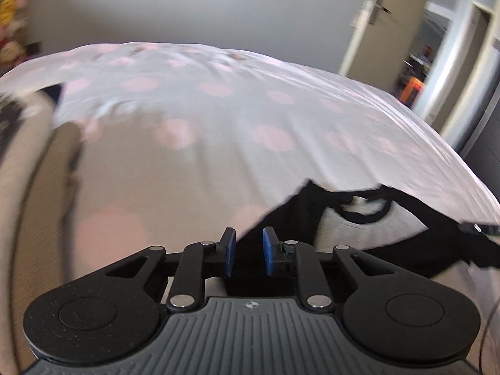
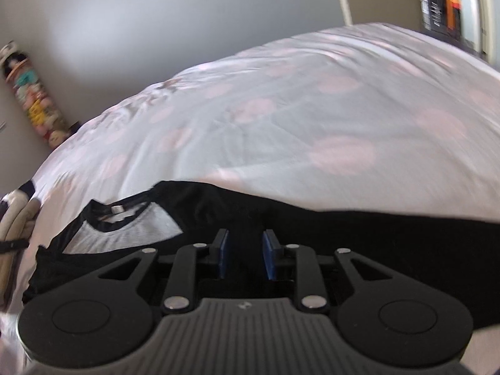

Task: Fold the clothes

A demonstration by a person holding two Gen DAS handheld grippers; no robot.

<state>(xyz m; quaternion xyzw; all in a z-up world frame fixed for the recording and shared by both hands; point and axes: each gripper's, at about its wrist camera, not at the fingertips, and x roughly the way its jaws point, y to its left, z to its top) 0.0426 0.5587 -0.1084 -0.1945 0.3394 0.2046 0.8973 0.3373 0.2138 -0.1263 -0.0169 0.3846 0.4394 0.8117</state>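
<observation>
Garments: one black-and-grey shirt point(image 2: 150, 222) – flat on the spotted bedspread point(image 2: 281, 118).
Left gripper point(image 1: 248, 251): narrow gap, nothing pinched, over the shirt's edge.
Right gripper point(image 2: 243, 253): narrow gap – above black fabric, no grip visible.

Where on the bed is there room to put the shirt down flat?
The dotted bedspread is bare beyond the black and grey shirt, up to the wall. It's crowded at the near edge, where the shirt lies, and at the left side by the beige bundle.

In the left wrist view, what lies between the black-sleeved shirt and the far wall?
Only the pink-dotted bedspread lies between the shirt and the far wall; no other clothing shows on that stretch in the left wrist view.
</observation>
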